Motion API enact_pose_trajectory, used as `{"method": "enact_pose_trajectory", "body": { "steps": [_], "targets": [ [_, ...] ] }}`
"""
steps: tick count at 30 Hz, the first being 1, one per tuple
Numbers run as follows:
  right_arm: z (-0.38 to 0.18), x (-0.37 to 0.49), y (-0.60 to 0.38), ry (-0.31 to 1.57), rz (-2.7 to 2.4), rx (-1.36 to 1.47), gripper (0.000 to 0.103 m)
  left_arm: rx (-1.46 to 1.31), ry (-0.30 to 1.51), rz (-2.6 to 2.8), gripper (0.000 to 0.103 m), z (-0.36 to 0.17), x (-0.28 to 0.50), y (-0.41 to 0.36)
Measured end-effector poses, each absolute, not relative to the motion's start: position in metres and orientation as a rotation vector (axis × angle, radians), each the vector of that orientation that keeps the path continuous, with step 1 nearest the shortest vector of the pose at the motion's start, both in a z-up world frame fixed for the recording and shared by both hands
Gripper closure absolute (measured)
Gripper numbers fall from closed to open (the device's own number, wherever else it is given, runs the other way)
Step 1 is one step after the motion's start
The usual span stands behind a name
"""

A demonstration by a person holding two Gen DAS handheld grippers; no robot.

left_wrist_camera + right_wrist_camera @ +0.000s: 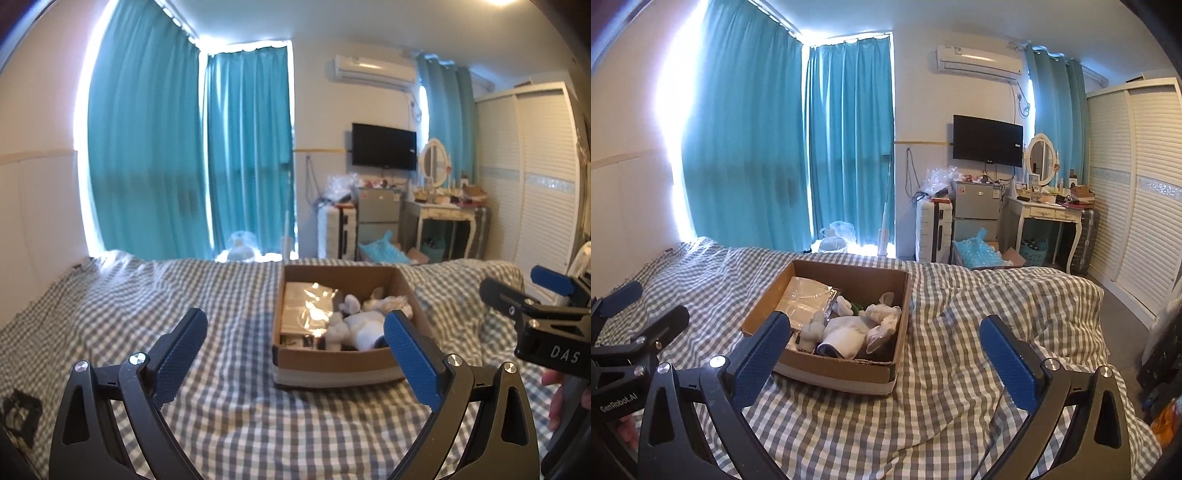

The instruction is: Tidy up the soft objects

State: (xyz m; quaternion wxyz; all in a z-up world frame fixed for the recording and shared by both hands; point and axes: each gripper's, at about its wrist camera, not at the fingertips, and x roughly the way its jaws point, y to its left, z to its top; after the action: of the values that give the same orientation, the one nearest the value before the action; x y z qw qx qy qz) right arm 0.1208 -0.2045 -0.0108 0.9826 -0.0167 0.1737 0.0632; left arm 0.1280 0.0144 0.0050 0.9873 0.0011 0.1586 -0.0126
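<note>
Ahead of both tongs, on the checked bedspread point(960, 332): an open cardboard box point(846, 373), long axis running away from the cameras toward the teal curtains point(846, 147), near short wall closest to the tongs. Inside, heaped at the near right end: a pile of soft toys point(846, 328), mostly white and pale grey, with one larger white piece point(365, 326) lying with its length slanted across the box, near end toward the near wall; exact heading of the smaller plush pieces hard to tell. Further back in the box, flat packets in clear plastic point(809, 299), glare on them in the left wrist view. Left tongs point(295, 354) spread wide, holding nothing, raised above the bed just short of the box, right blue pad point(413, 362) overlapping the box's near right corner in the picture. Right tongs point(882, 354) likewise wide and empty, left pad point(757, 358) in front of the box's near left corner. Beyond the bed: a wall television point(988, 140), an air conditioner point(979, 61), a white dressing table with oval mirror point(1043, 210), and a louvred wardrobe point(1137, 184).
</note>
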Motion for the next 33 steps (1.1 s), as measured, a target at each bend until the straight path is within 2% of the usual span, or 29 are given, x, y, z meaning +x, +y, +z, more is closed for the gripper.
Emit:
{"method": "enact_pose_trajectory", "body": {
  "steps": [33],
  "targets": [
    [-0.0151, 0.1216, -0.2009, 0.38, 0.108, -0.054, 0.0, -0.023, 0.328, -0.015, 0.005, 0.0009, 0.128, 0.0206]
  ]
}}
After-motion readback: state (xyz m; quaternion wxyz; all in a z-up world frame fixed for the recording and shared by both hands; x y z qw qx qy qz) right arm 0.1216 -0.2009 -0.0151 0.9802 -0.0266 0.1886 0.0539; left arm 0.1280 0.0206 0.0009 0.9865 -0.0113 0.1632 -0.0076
